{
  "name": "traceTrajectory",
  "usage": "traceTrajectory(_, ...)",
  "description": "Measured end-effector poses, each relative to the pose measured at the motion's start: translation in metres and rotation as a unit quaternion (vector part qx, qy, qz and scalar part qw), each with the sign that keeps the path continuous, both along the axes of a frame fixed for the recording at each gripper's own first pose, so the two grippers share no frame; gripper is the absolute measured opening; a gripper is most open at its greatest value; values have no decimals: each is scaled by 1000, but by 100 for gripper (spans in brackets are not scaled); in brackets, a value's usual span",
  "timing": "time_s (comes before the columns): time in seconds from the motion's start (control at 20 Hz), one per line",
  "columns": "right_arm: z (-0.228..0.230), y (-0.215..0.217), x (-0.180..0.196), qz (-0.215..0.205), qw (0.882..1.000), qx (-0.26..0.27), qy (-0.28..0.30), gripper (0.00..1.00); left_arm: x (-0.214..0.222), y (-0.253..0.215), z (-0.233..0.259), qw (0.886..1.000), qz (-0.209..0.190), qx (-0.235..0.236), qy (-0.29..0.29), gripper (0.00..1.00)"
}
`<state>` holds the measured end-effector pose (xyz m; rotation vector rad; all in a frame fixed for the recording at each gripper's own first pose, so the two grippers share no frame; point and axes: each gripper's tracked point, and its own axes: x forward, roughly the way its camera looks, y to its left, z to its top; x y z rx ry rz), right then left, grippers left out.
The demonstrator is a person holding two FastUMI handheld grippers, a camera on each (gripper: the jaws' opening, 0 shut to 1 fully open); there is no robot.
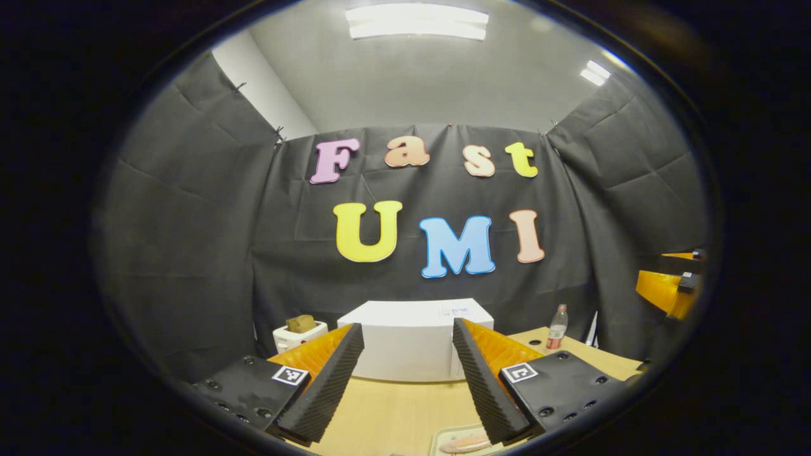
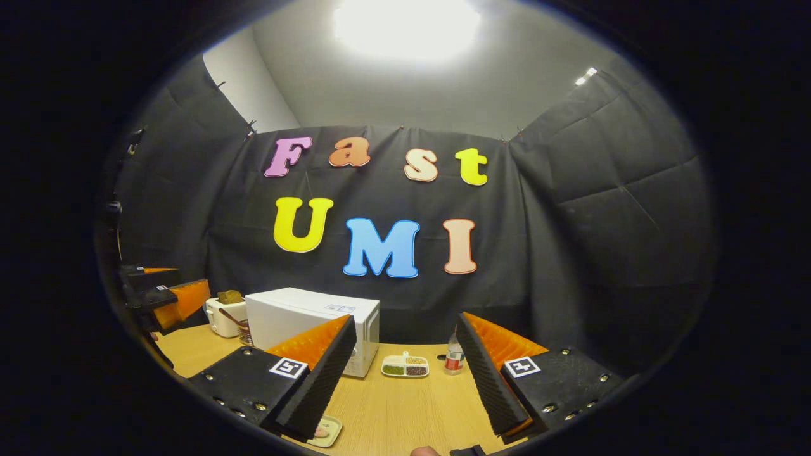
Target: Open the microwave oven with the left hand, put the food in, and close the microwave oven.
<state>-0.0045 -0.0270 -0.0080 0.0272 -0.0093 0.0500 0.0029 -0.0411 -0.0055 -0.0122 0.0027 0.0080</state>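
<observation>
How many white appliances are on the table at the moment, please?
2: the microwave stands mid-table with its door shut, and a toaster holding bread sits just beside it on its far left. Others may be hidden behind the tongs.

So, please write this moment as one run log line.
left hand-held gripper open | right hand-held gripper open | microwave shut | food on table

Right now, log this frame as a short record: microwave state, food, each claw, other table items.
microwave: white, on the wooden table, door shut
food: on a small tray at the table's near edge, beside the right claw's finger
left claw: open, empty, facing the microwave
right claw: open, empty
toaster: left of the microwave, bread in its slot
divided dish: right of the microwave
bottle: right of that dish
</observation>
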Motion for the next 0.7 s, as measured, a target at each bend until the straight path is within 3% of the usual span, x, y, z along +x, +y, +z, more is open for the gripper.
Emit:
traceTrajectory(0.25,-4,-10,-4,33,999,16,-8,97,12,-14,-5,1000,15,-3,-14,95)
traceTrajectory(0.7,-13,-25,1,16,1000,23,11,97,83,-51,-18,1000,-11,15,-14,94)
